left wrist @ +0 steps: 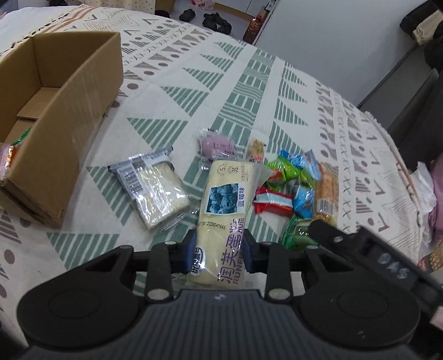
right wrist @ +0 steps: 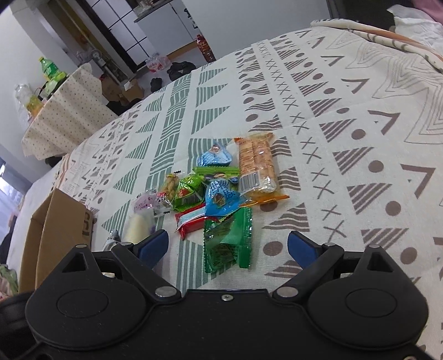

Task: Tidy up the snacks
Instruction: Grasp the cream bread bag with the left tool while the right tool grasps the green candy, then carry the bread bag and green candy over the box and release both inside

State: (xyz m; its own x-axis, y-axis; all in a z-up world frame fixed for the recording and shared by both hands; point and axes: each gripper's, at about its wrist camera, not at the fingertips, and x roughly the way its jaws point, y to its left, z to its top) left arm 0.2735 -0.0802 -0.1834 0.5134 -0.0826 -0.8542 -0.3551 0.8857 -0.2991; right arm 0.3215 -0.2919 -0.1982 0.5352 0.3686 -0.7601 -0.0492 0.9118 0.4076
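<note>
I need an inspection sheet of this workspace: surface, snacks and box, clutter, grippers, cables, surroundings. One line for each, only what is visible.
Surface: patterned cloth with green and brown shapes.
Job's things: cardboard box, open, a few packets inside at its near end; cream cake packet; clear-wrapped packet beside it; pile of small snacks; green packet nearest the right gripper.
Clutter: nothing seen on the cloth besides snacks.
Grippers: left gripper closed on the cream cake packet; right gripper open, holding nothing, the green packet lying between its fingers.
Cables: nothing seen.
Surroundings: bottles on a dotted cloth, dark shoes on the floor.
</note>
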